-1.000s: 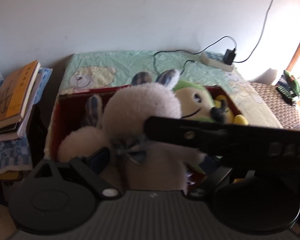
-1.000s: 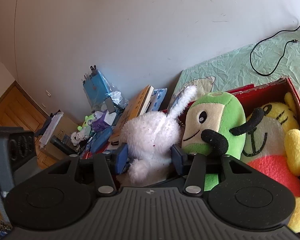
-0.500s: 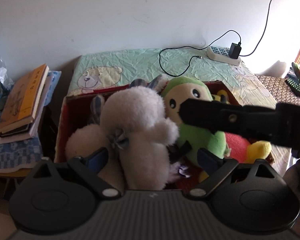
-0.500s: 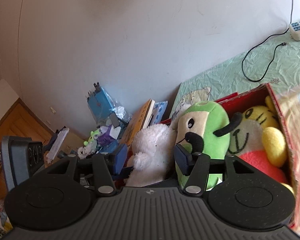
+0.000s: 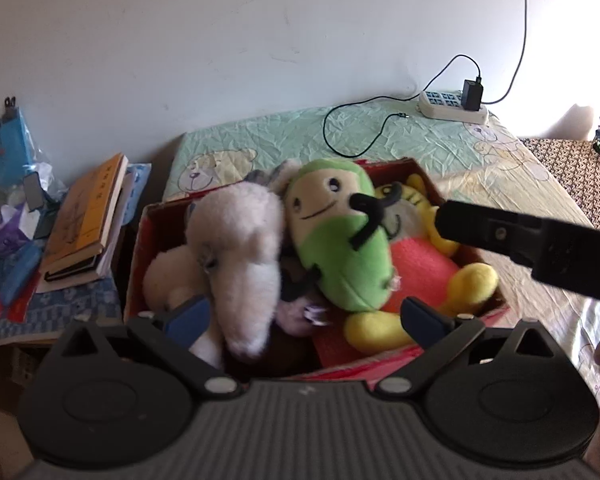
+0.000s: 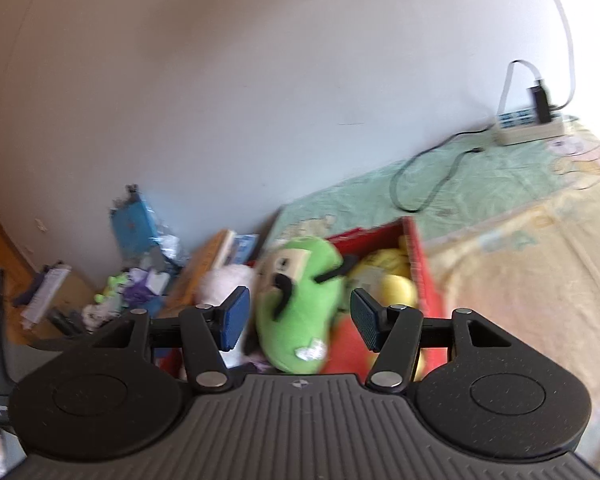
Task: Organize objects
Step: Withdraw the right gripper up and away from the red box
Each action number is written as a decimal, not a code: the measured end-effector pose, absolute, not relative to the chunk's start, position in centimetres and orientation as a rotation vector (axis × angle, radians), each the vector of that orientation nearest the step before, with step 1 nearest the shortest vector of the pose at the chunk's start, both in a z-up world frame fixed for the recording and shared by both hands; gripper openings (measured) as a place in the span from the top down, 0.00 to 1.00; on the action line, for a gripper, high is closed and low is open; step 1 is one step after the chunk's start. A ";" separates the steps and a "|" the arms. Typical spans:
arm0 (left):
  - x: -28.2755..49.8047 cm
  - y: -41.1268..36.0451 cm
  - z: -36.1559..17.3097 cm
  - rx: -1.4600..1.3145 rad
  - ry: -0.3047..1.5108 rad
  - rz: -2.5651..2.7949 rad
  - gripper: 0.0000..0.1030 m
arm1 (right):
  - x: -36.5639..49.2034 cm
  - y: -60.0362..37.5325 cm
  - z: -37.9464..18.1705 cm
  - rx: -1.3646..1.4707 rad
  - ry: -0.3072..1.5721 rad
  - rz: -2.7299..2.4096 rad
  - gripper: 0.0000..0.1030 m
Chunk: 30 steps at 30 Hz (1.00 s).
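- Left wrist view: the left gripper (image 5: 306, 318) hangs released, its blue pads spread wide over the near side of a red cardboard box (image 5: 138, 248) packed with soft toys.
- A white plush rabbit (image 5: 236, 256) fills the box's left half, its lower end just beside the left pad (image 5: 188, 318); a green plush (image 5: 340, 240) lies in the middle, pressed against a yellow tiger plush (image 5: 428, 256) on the right.
- A black bar, part of the right gripper (image 5: 540, 244), crosses the right of the frame above the box's far right corner; only a pale letter "D" can be read on it.
- The box sits on a crumpled mint-green sheet (image 5: 268, 140) printed with cartoon bears, against a plain white wall.
- A white power strip (image 5: 452, 108) with a black charger lies at the wall, its black cable looped on the sheet well apart from the box.
- Stacked books (image 5: 88, 216) crowd just left of the box; the yellow cover's writing is too small to read. Right of the box the sheet lies bare.
- Right wrist view, blurred: the right gripper (image 6: 300, 320) is released too, pads apart, framing the green plush (image 6: 300, 320) from above, touching nothing.
- The red box wall (image 6: 420, 264) stands right of the toys, bare sheet beyond.
- Letters "AS" show on a dark part at the left edge.
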<state>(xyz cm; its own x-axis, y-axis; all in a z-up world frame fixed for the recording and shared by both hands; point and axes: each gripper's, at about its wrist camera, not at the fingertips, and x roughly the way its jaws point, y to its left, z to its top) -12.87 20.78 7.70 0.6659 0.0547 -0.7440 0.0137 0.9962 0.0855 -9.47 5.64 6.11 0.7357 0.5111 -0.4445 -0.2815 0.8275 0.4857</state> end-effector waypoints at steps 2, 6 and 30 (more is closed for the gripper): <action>-13.4 19.5 7.8 0.096 0.840 0.016 0.03 | -9.8 4.9 6.1 0.397 0.602 0.421 0.43; -14.3 16.8 7.6 0.107 0.861 -0.013 0.03 | -10.8 2.6 5.7 0.393 0.628 0.345 0.42; -15.0 10.7 6.6 0.130 0.882 -0.016 0.03 | -13.0 -2.3 3.9 0.299 0.723 0.067 0.32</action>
